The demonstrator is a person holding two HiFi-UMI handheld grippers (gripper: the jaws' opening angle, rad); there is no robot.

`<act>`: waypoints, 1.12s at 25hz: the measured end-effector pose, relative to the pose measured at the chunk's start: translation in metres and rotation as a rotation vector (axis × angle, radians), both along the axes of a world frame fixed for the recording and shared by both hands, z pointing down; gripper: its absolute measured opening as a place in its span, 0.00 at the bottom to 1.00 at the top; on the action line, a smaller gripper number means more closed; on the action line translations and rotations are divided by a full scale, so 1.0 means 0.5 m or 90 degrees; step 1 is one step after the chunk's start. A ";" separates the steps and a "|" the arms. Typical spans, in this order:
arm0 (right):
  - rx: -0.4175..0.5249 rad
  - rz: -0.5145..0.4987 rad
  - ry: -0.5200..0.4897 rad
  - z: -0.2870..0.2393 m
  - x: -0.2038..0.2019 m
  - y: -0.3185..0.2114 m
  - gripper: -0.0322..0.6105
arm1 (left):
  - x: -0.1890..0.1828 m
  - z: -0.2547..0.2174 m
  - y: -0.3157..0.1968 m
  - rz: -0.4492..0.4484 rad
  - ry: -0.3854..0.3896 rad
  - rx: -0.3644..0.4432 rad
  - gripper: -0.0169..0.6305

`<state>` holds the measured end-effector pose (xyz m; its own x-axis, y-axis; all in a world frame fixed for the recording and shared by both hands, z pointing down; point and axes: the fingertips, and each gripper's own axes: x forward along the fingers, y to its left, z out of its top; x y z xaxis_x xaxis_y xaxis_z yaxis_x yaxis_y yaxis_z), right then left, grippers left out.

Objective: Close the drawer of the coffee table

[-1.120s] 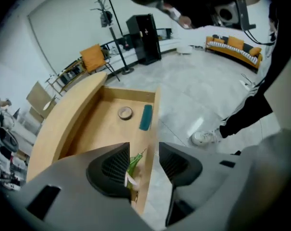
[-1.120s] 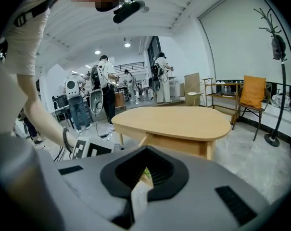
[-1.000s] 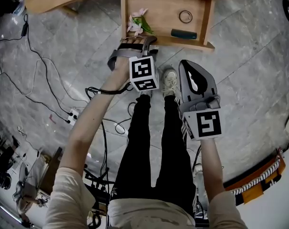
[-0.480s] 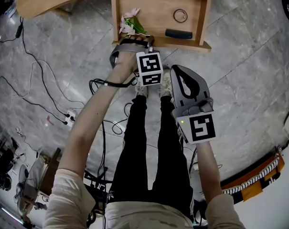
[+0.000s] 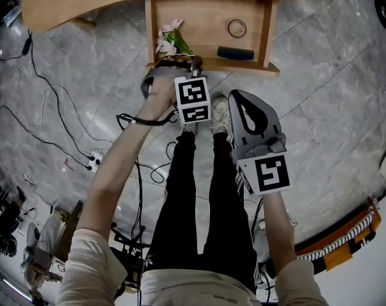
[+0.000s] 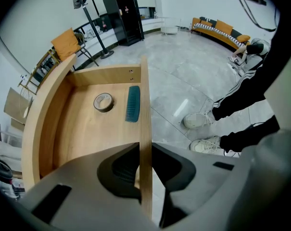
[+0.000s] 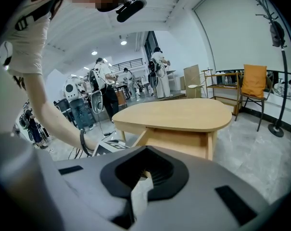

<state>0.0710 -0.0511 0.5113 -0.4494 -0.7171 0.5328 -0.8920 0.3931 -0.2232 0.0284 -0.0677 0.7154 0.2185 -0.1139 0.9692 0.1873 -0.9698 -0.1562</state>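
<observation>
Floor: grey stone tiles (image 5: 333, 107) lie under everything, and black cables (image 5: 49, 142) trail across the left side.
Person: stands with both arms stretched forward, with dark trouser legs and pale shoes (image 5: 221, 110) just short of the drawer (image 5: 208, 14).
Right gripper (image 5: 236, 95): is held above the shoes, apart from the furniture. Its jaws are together with nothing between them, and it sits about where it did a second ago.
Left gripper (image 5: 177, 60): points steeply down at the left end of the front board (image 5: 244, 65). Its jaws have just been closing and now clamp that board, one pad inside the drawer and one outside.
Change: a second ago the same jaws stood wider around the wood. Now both pads press on its faces.
Drawer state: still pulled out of the coffee table (image 5: 84, 5) toward the person, about as far as before.
Contents: pink-and-white flowers (image 5: 171, 37) lie in the left front corner, just beside the clamped jaws. A tape ring (image 5: 237, 27) lies toward the right, and a dark comb (image 5: 235, 53) lies along the front board.
Table: light wood with a rounded top, beyond the drawer.
Far room: the left gripper view shows an orange chair (image 6: 66, 41) and a black cabinet (image 6: 126, 16) against the white wall.
</observation>
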 end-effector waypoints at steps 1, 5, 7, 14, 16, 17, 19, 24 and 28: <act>-0.003 -0.001 0.002 -0.002 0.003 -0.001 0.06 | 0.000 -0.012 -0.004 -0.002 0.005 -0.002 0.14; 0.005 0.006 0.005 -0.017 0.018 -0.013 0.06 | 0.008 -0.057 -0.032 -0.029 0.016 -0.007 0.14; 0.009 0.010 0.003 -0.023 0.022 -0.018 0.06 | 0.014 -0.074 -0.059 -0.053 0.022 -0.005 0.15; 0.012 0.004 0.002 -0.027 0.018 -0.031 0.06 | 0.025 -0.083 -0.160 -0.064 0.006 0.008 0.15; 0.012 0.002 0.000 -0.024 0.021 -0.037 0.06 | 0.029 -0.082 -0.179 -0.065 0.004 0.010 0.15; 0.012 0.001 -0.001 -0.021 0.023 -0.040 0.06 | 0.031 -0.081 -0.186 -0.067 0.003 0.010 0.15; 0.011 0.003 -0.002 -0.017 0.030 -0.048 0.06 | 0.035 -0.078 -0.200 -0.072 0.003 0.010 0.15; 0.015 0.023 -0.008 -0.013 0.045 -0.071 0.06 | 0.040 -0.076 -0.234 -0.067 -0.006 0.015 0.15; 0.016 0.021 -0.009 -0.012 0.046 -0.088 0.06 | 0.045 -0.078 -0.271 -0.078 -0.005 0.021 0.16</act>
<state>0.0939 -0.0952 0.5055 -0.4334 -0.7442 0.5083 -0.9010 0.3698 -0.2267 0.0511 -0.2033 0.6765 0.1928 -0.1709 0.9663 0.0692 -0.9799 -0.1871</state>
